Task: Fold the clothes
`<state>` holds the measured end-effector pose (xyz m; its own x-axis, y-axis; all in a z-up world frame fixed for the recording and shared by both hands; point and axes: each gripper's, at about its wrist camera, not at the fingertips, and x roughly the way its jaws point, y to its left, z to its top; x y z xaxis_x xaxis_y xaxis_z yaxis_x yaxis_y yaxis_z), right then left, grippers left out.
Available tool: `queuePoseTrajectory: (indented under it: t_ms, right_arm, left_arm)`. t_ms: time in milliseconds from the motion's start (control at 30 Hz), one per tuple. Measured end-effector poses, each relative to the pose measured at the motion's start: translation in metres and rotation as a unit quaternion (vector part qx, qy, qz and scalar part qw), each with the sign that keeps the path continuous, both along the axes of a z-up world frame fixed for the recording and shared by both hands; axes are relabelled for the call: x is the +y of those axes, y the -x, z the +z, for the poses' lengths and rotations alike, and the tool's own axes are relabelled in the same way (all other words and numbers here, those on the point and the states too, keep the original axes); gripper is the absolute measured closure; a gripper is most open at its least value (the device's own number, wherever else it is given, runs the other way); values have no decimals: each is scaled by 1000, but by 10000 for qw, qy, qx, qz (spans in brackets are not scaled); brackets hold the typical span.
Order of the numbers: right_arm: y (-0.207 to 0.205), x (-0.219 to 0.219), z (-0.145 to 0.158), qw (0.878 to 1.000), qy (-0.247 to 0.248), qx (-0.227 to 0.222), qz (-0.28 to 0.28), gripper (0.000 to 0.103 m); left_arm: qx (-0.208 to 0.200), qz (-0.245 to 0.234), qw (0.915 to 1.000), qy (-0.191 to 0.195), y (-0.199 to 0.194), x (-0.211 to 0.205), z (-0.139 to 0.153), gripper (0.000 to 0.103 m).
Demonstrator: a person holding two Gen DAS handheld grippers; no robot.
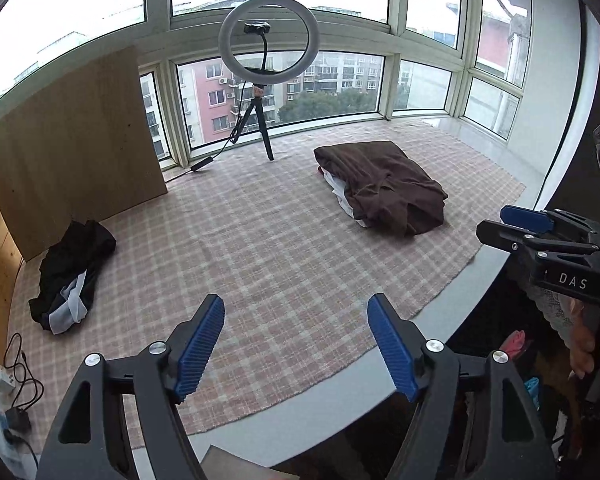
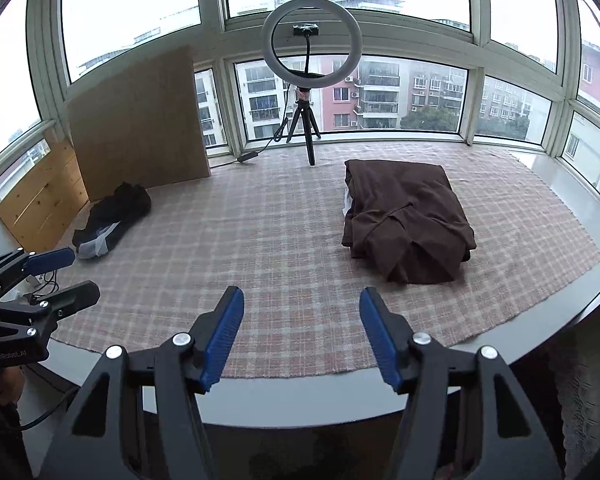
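Note:
A folded brown garment (image 1: 384,186) lies on top of a stack with white cloth under it, at the right of the plaid mat (image 1: 260,264); it also shows in the right wrist view (image 2: 408,220). A crumpled black garment with white lining (image 1: 70,276) lies at the mat's left (image 2: 108,222). My left gripper (image 1: 296,344) is open and empty above the mat's near edge. My right gripper (image 2: 302,336) is open and empty, also near the front edge. Each gripper shows in the other's view, the right (image 1: 512,226) and the left (image 2: 66,276).
A ring light on a tripod (image 1: 266,80) stands at the back by the windows, its cable trailing left. A wooden board (image 1: 72,148) leans at the back left. Chargers and cables (image 1: 16,392) lie at the left. The mat sits on a grey ledge (image 1: 340,392).

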<state>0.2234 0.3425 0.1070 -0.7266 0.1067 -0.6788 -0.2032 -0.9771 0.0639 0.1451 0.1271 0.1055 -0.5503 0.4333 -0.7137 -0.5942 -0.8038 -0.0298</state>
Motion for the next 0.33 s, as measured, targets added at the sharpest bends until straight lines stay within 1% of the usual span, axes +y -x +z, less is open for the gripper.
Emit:
queuePoseTrajectory:
  t_ms: [267,333]
  right_arm:
    - [-6,-2,1,9999,5,7,-118,44]
    - [-5,-2,1,9999,22,10,-144,44]
  left_arm:
    - [70,-19,9999,-76,-1,-3,5,30]
    - [179,-63,9997,-161,-3,-4,7,30]
